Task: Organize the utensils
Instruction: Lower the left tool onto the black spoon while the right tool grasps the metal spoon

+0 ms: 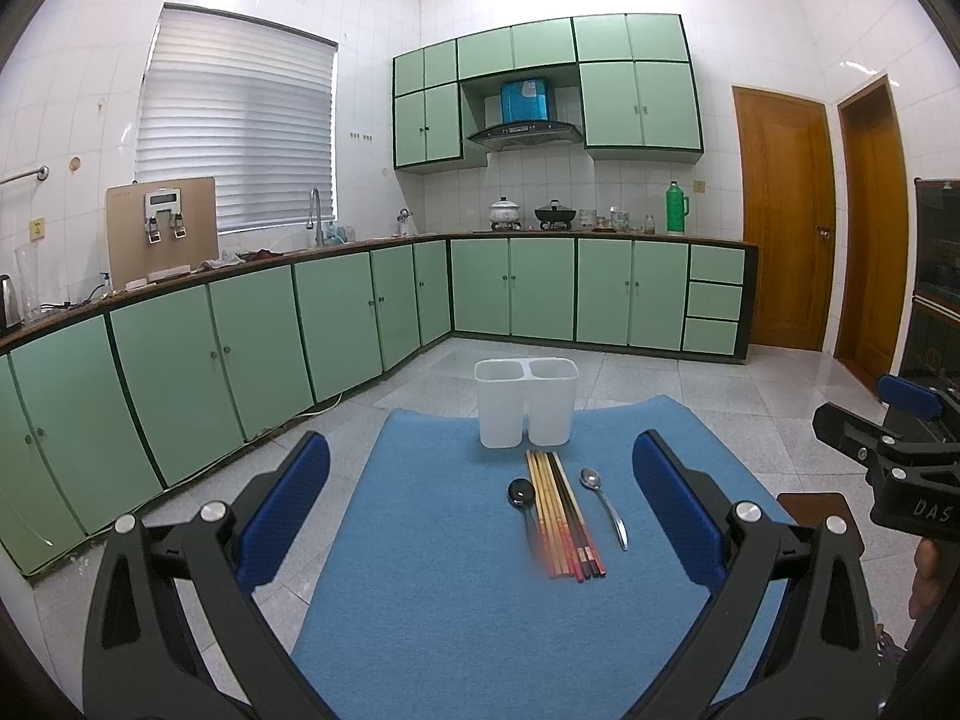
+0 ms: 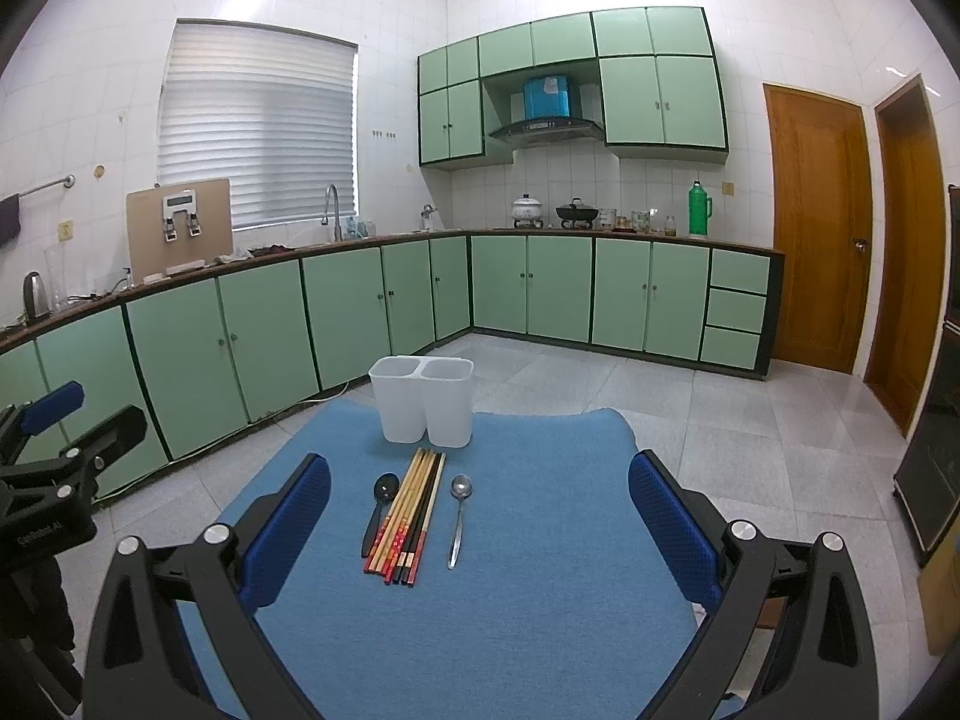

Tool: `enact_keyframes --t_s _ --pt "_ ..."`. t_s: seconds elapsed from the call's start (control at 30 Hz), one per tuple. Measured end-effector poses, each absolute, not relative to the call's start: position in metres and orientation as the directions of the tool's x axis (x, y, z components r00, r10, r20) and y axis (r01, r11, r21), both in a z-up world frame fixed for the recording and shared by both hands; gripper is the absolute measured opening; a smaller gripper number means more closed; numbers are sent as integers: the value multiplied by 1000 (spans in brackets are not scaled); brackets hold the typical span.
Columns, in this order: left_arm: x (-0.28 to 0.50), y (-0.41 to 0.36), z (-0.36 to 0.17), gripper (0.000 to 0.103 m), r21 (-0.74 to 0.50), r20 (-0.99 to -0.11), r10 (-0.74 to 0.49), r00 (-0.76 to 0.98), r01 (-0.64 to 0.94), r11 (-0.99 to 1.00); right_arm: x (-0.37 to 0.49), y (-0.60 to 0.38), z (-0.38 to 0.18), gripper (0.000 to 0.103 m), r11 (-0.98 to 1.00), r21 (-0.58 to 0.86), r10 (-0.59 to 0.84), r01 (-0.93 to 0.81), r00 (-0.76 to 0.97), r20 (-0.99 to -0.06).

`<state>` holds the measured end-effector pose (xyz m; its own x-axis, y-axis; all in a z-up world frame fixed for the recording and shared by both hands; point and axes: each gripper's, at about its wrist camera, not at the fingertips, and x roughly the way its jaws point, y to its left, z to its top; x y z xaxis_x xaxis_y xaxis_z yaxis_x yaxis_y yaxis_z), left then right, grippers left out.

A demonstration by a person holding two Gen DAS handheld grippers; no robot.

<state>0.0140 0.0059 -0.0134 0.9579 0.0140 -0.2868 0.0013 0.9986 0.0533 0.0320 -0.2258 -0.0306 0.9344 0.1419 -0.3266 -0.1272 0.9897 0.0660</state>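
On a blue mat (image 1: pixel 456 600) (image 2: pixel 540 570) lie a black spoon (image 1: pixel 521 495) (image 2: pixel 379 507), a bundle of several chopsticks (image 1: pixel 561 513) (image 2: pixel 408 516) and a silver spoon (image 1: pixel 603 504) (image 2: pixel 459 516), side by side. Behind them stands an empty white two-compartment holder (image 1: pixel 525 402) (image 2: pixel 423 399). My left gripper (image 1: pixel 480 516) is open and empty, held back from and above the utensils. My right gripper (image 2: pixel 480 522) is open and empty, likewise in front of the utensils. Each gripper shows at the edge of the other's view, the right one (image 1: pixel 888 450) and the left one (image 2: pixel 54 462).
The mat lies on a table above a tiled floor. Green cabinets (image 1: pixel 336 324) line the left and far walls under a countertop with a sink, pots and a green thermos (image 1: pixel 677 207). Wooden doors (image 1: pixel 783 216) stand at the right.
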Motion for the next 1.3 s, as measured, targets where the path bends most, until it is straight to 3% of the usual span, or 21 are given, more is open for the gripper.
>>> enact_keyframes --t_s 0.3,0.83,1.03,1.3 --pt "69 17 -29 98 62 -365 43 930 -21 998 80 -227 -42 97 992 79 123 -99 904 -409" --pt "234 46 -134 98 92 -671 76 738 -19 996 257 -205 -130 97 983 142 181 -114 708 -683" --pt "265 54 -159 98 68 -718 59 694 -15 998 302 -183 -166 90 976 159 216 -146 622 -752" --pt "281 45 -174 98 47 -740 24 673 16 999 331 -170 -192 69 971 165 234 -173 548 -803"
